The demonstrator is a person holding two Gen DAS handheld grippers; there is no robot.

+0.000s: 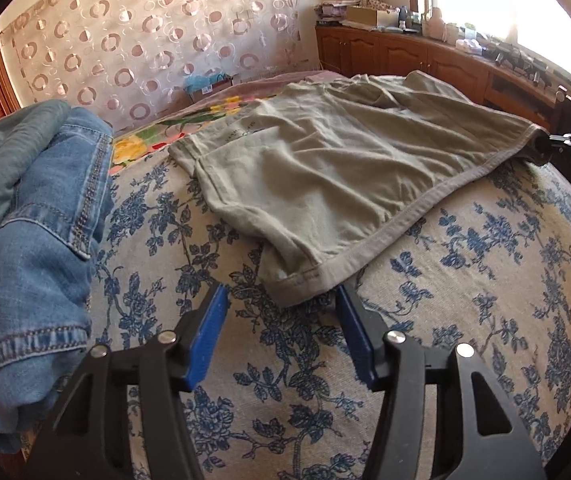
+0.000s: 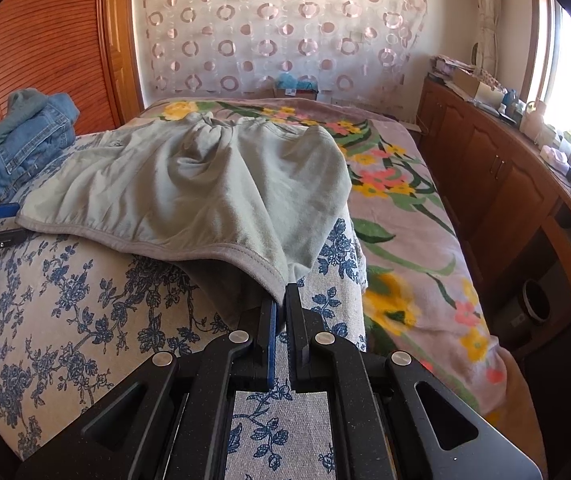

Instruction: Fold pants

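On the bed: the grey-green pants [image 1: 325,168] lie spread over the blue-flowered bedspread [image 1: 465,280], laid out for folding.
Right gripper [image 2: 281,304]: at the pants' near right hem corner, jaws pressed together on the fabric, probably to anchor that side.
Left gripper [image 1: 281,300]: at the pants' near left hem corner, jaws spread, hem between the pads but not pinched, likely lining up a grip.
Denim clothes [image 1: 33,248]: piled left of the pants, out of the way.
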